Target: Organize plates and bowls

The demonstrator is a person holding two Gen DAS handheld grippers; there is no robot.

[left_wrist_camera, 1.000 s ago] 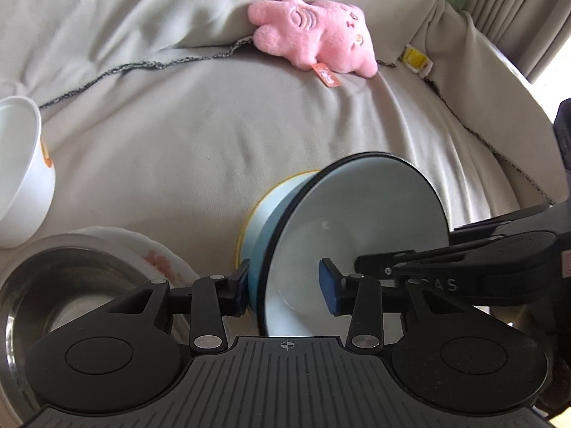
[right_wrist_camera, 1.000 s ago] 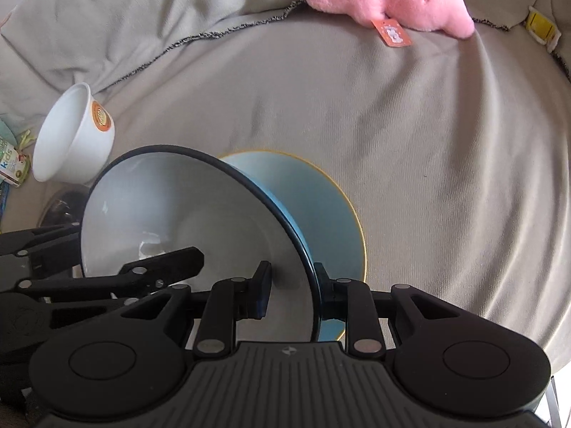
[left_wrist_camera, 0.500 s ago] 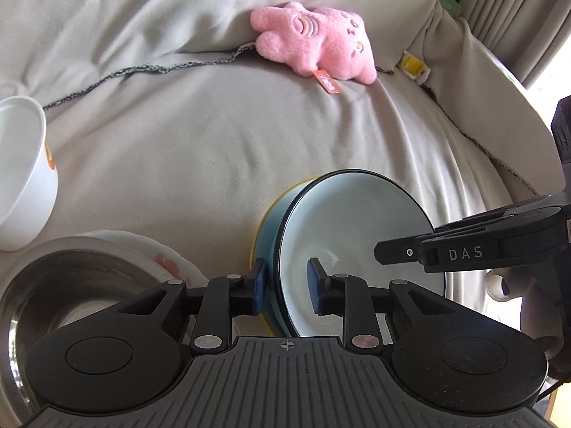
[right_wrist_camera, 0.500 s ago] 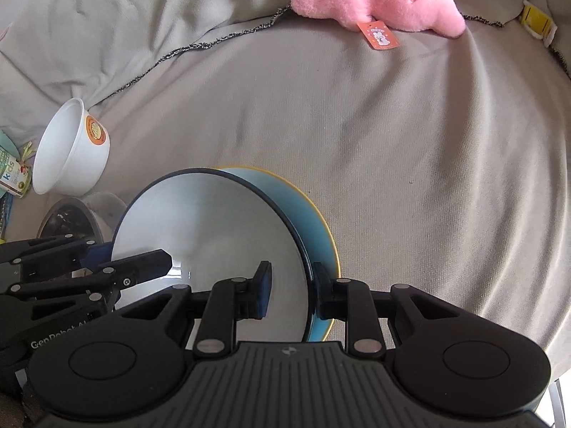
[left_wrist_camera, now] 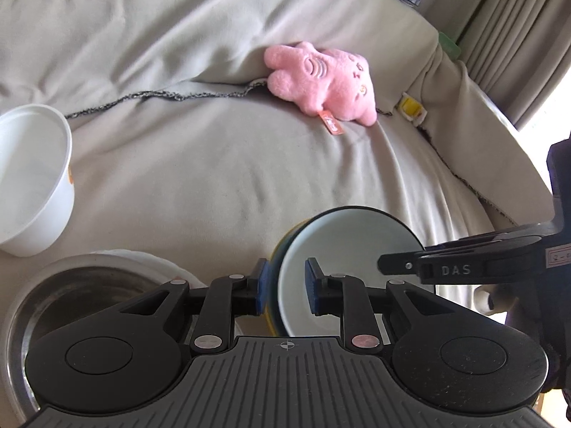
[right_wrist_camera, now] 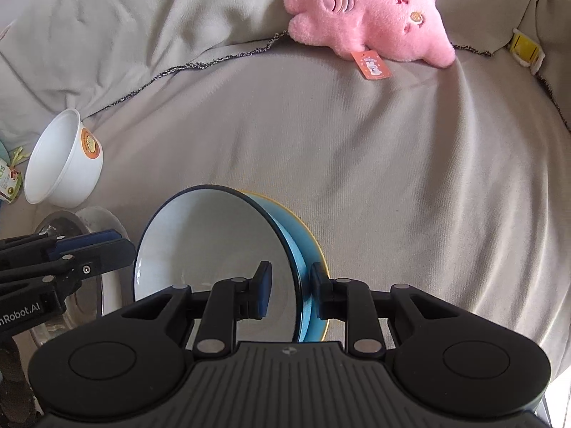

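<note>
A blue bowl with a pale inside (left_wrist_camera: 342, 260) (right_wrist_camera: 210, 249) rests tilted on a blue plate with a yellow rim (right_wrist_camera: 307, 249) on the grey sofa cover. My left gripper (left_wrist_camera: 284, 287) straddles the left rim of bowl and plate, jaws narrowly apart around both. My right gripper (right_wrist_camera: 291, 294) straddles the right rim the same way. A white paper bowl (left_wrist_camera: 32, 182) (right_wrist_camera: 62, 164) lies on its side at the left. A steel bowl (left_wrist_camera: 71, 292) (right_wrist_camera: 71, 285) sits on a white plate (left_wrist_camera: 167, 267) at lower left.
A pink plush toy (left_wrist_camera: 321, 82) (right_wrist_camera: 371, 21) lies at the back of the seat. A yellow tag (left_wrist_camera: 410, 107) sticks out at the right seam. Curtains (left_wrist_camera: 506, 35) hang at far right. Small packets (right_wrist_camera: 9, 178) lie at the left edge.
Both grippers and the bowl have sunk toward the plate. The left jaws closed from wide open to a narrow gap about the rim. The bowl has come to lie against the plate.
</note>
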